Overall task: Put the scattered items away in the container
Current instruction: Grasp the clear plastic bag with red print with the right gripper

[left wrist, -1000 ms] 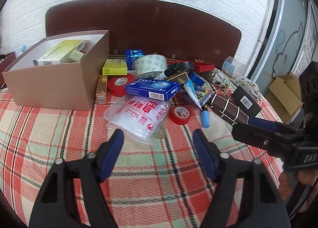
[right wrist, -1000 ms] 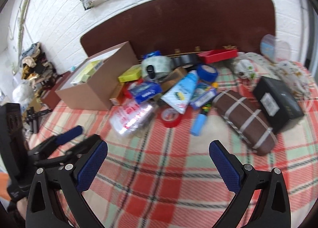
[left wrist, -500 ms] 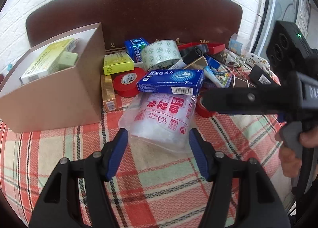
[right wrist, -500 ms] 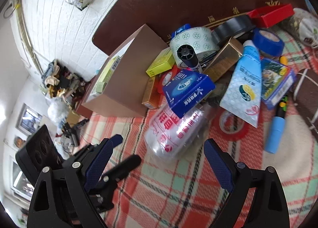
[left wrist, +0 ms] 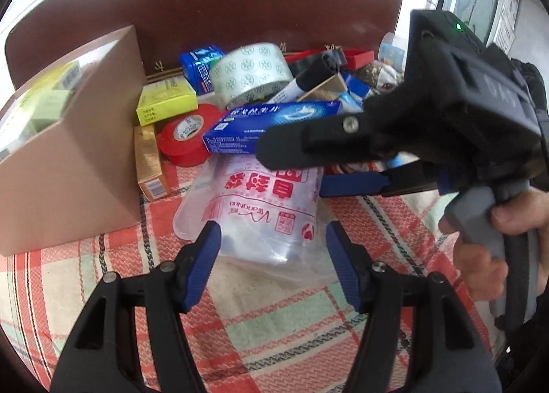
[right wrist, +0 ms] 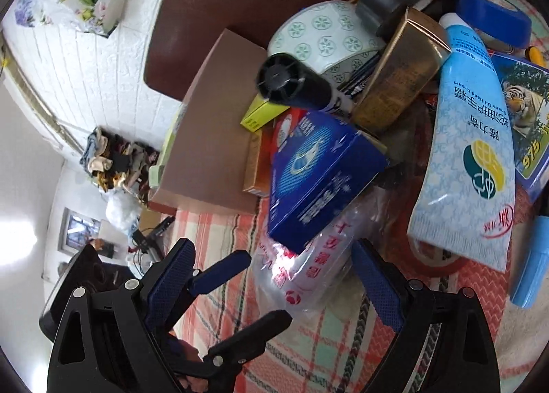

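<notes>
Both grippers flank the clear zip-bag pack [left wrist: 264, 214] lying on the plaid cloth [left wrist: 274, 324] beside the cardboard box [left wrist: 79, 159] — left gripper [left wrist: 272, 257] half open, right gripper [right wrist: 274, 276] wide, having just narrowed slightly — neither pressing the pack.

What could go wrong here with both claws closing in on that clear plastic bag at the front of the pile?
1. The long blue box lies on the clear plastic bag with red print; pulling the bag may tip the box off.
2. The left claw and right claw crowd the same bag and could collide.
3. The bag looks slippery and may slide from the grip.
</notes>
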A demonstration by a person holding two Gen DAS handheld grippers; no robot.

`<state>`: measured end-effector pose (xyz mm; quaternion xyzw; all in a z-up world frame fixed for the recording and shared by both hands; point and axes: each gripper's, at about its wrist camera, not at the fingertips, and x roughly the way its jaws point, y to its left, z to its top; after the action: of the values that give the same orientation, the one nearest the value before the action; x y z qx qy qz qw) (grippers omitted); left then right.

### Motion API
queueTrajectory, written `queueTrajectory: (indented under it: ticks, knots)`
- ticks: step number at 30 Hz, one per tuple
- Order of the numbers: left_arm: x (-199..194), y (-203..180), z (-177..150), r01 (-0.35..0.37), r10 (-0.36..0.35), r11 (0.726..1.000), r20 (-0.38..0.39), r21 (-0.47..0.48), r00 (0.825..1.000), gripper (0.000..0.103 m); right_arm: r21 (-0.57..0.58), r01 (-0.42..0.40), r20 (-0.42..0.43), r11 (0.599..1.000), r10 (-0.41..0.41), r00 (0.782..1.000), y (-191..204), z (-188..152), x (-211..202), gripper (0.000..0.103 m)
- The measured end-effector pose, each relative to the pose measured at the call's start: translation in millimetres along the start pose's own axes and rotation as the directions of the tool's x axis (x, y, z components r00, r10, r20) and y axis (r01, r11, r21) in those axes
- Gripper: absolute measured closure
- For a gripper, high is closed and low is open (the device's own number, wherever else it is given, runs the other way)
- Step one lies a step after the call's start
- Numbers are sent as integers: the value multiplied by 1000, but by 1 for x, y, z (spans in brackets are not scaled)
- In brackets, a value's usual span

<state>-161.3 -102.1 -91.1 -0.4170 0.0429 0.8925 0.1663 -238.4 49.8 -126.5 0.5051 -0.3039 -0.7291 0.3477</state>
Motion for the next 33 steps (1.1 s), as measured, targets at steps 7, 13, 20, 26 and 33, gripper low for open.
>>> queueTrajectory:
  ticks: [7,13,20,26,33]
  knots:
    - [14,10,5,-5,5,1000,-31,17,1000,38,44,-2,-12,999,3,1000,-8,9,8,9]
    - [29,19,9,8,-6,999,-73,36,997,10,58,-5,-18,998,6,1000,-5,13,9,9]
    - [44,25,22,88,-86,996,-82,20,993,22,62,-58,-33,996,60,998,0,17,16,9]
    - [43,29,24,91,-89,996,-86,17,992,33,75,-90,-33,993,92,995,-5,15,14,30]
    - [38,35,21,112,-113,994,-82,-16,990,36,106,-106,-35,989,110,993,-19,11,14,66]
